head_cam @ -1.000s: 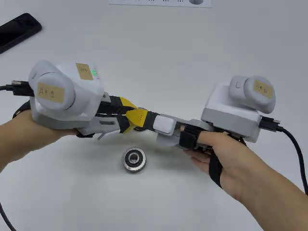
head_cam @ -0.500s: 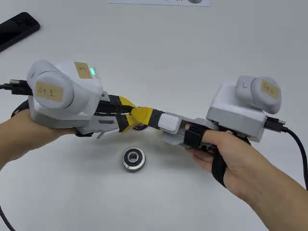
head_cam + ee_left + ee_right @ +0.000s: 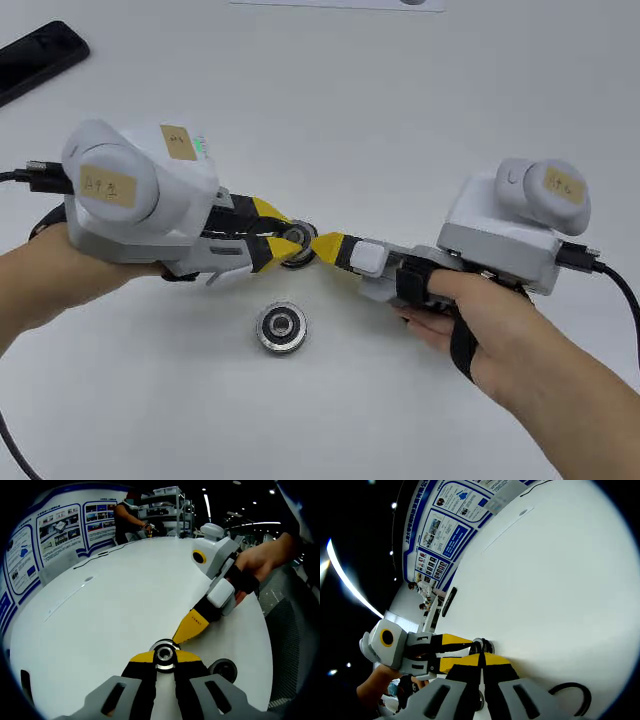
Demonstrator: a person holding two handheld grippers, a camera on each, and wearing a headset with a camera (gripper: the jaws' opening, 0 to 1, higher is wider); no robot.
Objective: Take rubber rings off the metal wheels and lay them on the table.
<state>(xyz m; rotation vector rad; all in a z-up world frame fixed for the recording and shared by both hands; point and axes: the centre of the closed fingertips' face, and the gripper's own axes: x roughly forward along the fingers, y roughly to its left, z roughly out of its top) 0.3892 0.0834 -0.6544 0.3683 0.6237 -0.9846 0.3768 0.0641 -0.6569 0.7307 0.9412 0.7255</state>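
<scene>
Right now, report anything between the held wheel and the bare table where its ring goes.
Nothing visible does. The left tongs hold the wheel above bare table; a second wheel lies beside that spot.

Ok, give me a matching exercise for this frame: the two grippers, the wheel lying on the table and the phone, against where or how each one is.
Things:
1. left gripper
2. right gripper
3. loose wheel
4. phone

Places or states:
A. lies flat on the table, on the person's side of both grippers
B. jaws together, tip at the rim of the held wheel
C. dark and flat, at the far left of the head view
D. shut on the held wheel

Pairs: 1-D, 2-B, 3-A, 4-C
</scene>
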